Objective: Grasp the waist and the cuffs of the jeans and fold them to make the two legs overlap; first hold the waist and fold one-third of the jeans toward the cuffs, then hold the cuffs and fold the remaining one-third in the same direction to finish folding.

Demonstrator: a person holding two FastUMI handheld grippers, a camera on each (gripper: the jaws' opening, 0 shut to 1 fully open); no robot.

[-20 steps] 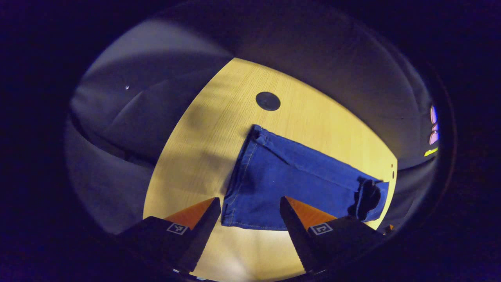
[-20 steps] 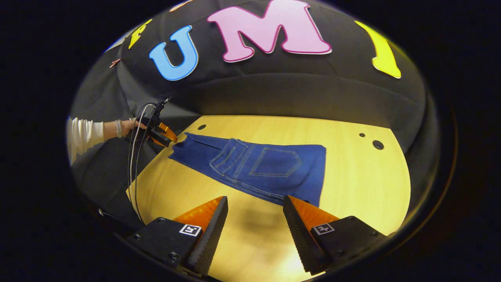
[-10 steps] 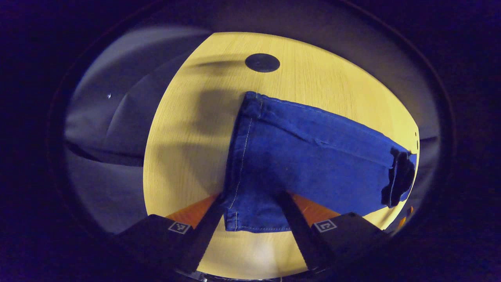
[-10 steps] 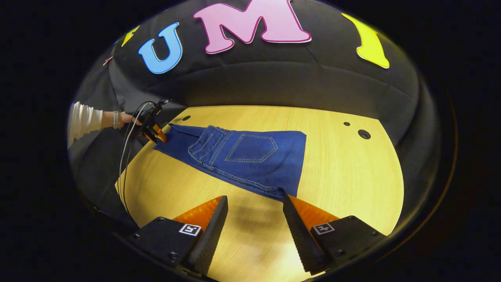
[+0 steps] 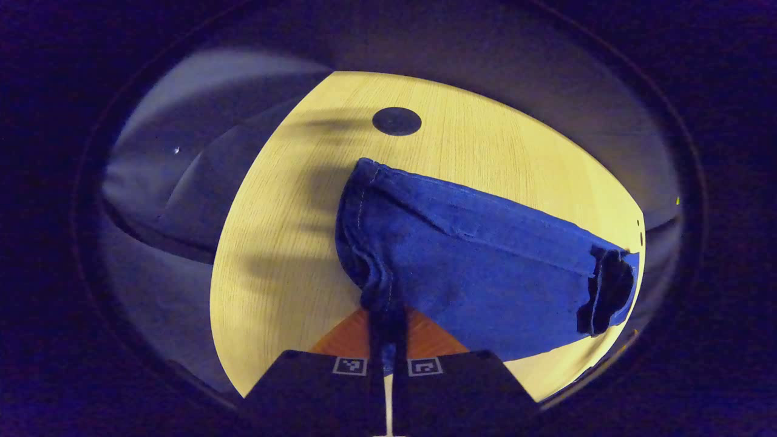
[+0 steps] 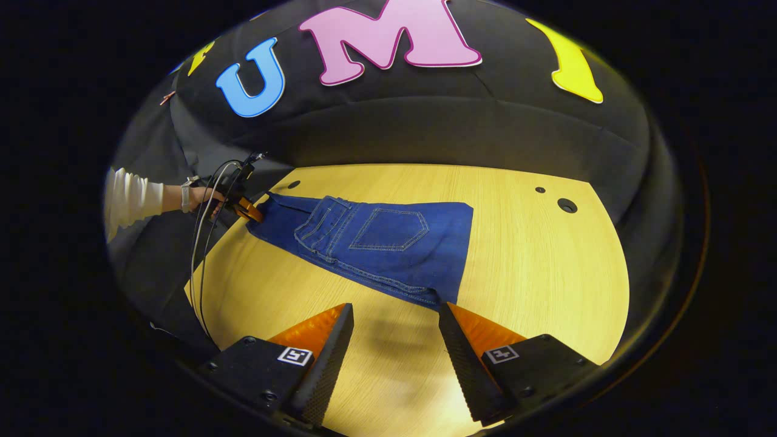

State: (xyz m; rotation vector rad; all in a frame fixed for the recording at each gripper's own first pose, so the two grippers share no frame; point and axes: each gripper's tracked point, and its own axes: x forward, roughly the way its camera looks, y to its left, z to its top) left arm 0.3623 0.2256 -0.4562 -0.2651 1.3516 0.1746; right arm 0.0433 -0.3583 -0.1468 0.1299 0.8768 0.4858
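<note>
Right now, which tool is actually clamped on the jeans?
The left tool: both fingers are pinched together on the bunched cuff end of the jeans. The right tool is open above the table, near the folded edge.

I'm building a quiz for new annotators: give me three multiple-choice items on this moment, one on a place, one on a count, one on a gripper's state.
1. Where do the jeans lie?
A. on the wooden table
B. on the floor
C. on a chair

2. How many back pockets face up in the right gripper view?
A. none
B. one
C. three

3. What is the left gripper doing?
A. standing open above the table
B. shut on the jeans' cuff
C. holding a cable

Answers: 1 A, the denim is spread on the tabletop. 2 B, one stitched pocket shows. 3 B, both fingers pinch the bunched cuff.
</note>
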